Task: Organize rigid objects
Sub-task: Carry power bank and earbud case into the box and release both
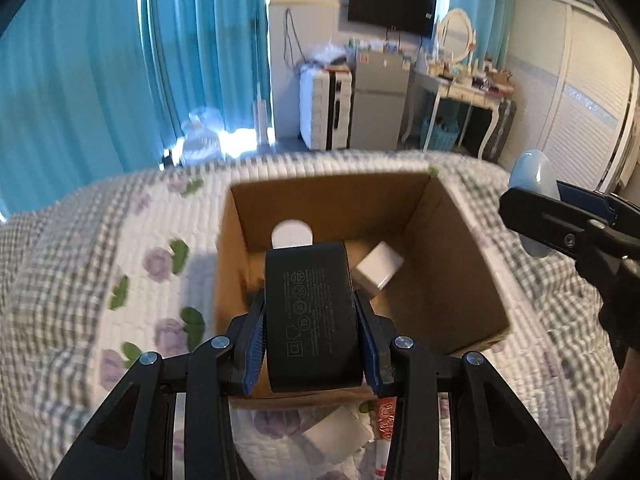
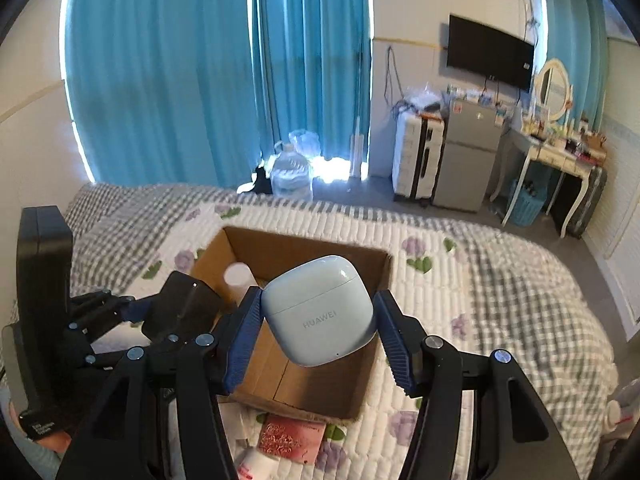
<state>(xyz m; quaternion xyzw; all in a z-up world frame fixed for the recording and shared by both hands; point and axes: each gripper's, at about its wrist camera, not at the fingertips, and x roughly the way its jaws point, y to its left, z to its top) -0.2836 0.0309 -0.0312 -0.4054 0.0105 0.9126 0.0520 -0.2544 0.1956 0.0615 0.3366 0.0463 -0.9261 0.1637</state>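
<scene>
Landmark: an open cardboard box (image 1: 440,280) standing on a bed under a quilted floral and checked bedspread (image 1: 80,260); every place below is given against this box.
Left gripper (image 1: 312,316): its blue-padded fingers (image 1: 256,344) pinch a black power adapter (image 1: 310,312) by its two long sides. The printed face of the adapter is turned up, and it hangs above the near-left part of the box's opening, clear of the box floor.
Right gripper (image 2: 318,320): its fingers (image 2: 394,344) pinch a pale blue earbud case (image 2: 320,312) with HUAWEI lettering, one finger on each side. The case is tilted, lid end away, and is held above the box near the near wall. From the left wrist view this gripper sits off the box's right side, higher than its rim.
Inside the box: a white cube-shaped charger (image 1: 378,270) lies on the floor toward the far right, and a white rounded object (image 1: 292,234) leans at the far-left wall. What that rounded object is cannot be told.
Outside the box: a red patterned packet (image 2: 290,438) lies on the bedspread just beside the near wall, with a white item (image 1: 340,432) next to it, too blurred to name.
Beyond the box: teal curtains (image 2: 180,80), a wall-mounted television (image 2: 490,54), a small fridge (image 2: 466,152) and a dressing table (image 2: 560,148).
</scene>
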